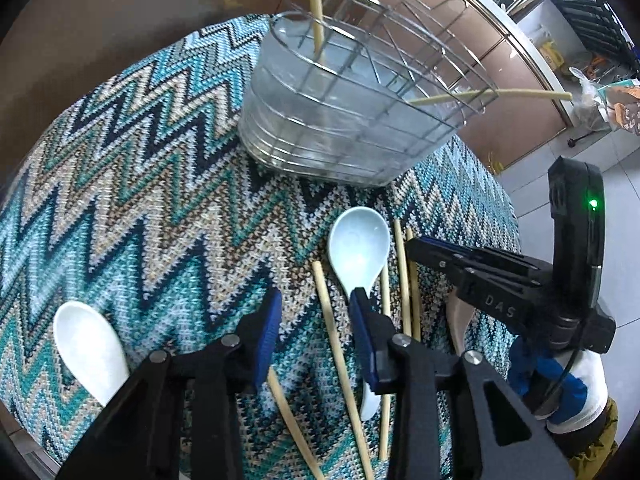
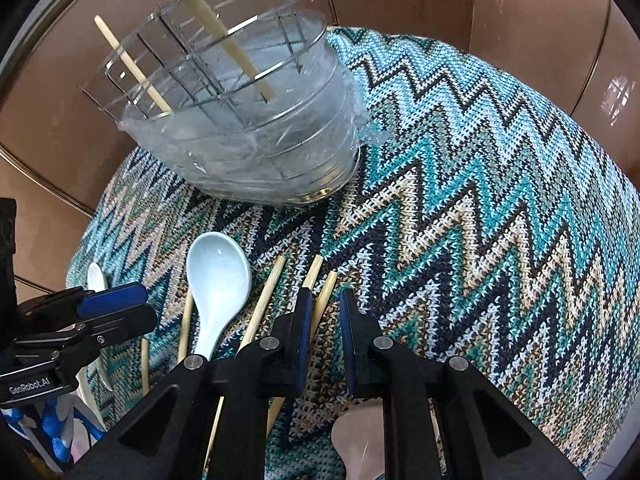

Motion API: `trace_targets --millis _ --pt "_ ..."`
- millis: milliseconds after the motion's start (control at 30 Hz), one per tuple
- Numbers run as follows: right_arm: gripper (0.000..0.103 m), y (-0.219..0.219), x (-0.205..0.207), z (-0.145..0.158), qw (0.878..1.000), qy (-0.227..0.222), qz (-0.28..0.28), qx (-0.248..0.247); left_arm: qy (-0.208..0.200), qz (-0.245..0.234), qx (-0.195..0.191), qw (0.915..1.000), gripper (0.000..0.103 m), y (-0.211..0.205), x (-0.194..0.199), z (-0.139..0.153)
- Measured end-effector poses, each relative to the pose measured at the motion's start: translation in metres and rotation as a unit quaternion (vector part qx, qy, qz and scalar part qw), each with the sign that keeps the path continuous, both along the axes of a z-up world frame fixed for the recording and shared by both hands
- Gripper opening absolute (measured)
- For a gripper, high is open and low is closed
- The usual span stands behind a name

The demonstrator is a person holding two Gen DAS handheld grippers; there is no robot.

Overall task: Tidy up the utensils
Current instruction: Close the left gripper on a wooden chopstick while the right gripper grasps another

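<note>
Our own black arms cover the near ends of most chopsticks, and the pale blue spoon's [image 1: 359, 247] handle runs under the left gripper's [image 1: 316, 344] right finger, so we cannot see all of it. A beige shape [image 2: 362, 442] at the near edge, beneath the right gripper [image 2: 325, 336], is cut off and we cannot tell what it is. A white spoon [image 1: 90, 350] lies at the near left, half hidden by the left gripper's arm.

The left gripper's blue-padded fingers stand apart, holding nothing, above the cloth beside one loose chopstick [image 1: 340, 364]. The right gripper's fingers are also apart and empty, with two chopsticks [image 2: 320, 292] lying just under the left finger.

The wire utensil basket [image 1: 352, 92] sits at the far side of the counter, wrapped low in clear plastic film, with two chopsticks leaning inside it, one upright [image 1: 316, 8] and one tilted out over its rim [image 1: 492, 96]. The knitted zigzag cloth [image 2: 480, 184] in teal, navy and cream lies bare to the right, and it drops off at the right edge toward a tiled floor [image 1: 600, 184].
</note>
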State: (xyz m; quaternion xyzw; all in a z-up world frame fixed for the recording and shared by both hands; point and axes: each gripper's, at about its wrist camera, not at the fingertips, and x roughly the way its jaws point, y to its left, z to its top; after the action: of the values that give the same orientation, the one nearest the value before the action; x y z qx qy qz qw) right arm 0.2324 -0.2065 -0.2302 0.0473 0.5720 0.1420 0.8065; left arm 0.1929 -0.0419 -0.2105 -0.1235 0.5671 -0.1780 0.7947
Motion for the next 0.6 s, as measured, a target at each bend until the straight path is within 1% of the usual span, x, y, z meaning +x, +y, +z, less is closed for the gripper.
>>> trace_targets --millis 67,133,233,400,433,533,600 --pt "0.013 0.004 0.002 -0.005 1.000 0.005 0.002 -0.003 0.002 -0.003 0.006 1.0000 0.029 -0.005 0.002 -0.001" --pt "0.013 0.009 0.004 -0.008 1.000 0.008 0.003 -0.004 0.009 -0.007 0.014 0.9998 0.024 -0.010 0.004 -0.005" --pt "0.013 0.013 0.005 -0.010 1.000 0.010 0.009 -0.009 0.021 -0.012 0.022 0.9995 0.018 -0.018 0.007 -0.011" --pt "0.013 0.010 0.015 -0.010 1.000 0.019 0.018 -0.015 0.042 -0.017 0.037 0.9983 0.014 -0.031 0.013 -0.022" --pt "0.013 0.009 0.016 -0.010 0.999 0.020 0.020 -0.017 0.047 -0.015 0.038 0.9980 0.012 -0.033 0.014 -0.024" --pt "0.013 0.010 0.022 -0.010 0.999 0.019 0.028 -0.023 0.048 -0.009 0.041 0.9980 0.008 -0.038 0.018 -0.028" --pt "0.013 0.015 0.022 -0.012 0.999 0.018 0.026 -0.018 0.047 -0.004 0.039 0.9981 0.007 -0.039 0.018 -0.029"
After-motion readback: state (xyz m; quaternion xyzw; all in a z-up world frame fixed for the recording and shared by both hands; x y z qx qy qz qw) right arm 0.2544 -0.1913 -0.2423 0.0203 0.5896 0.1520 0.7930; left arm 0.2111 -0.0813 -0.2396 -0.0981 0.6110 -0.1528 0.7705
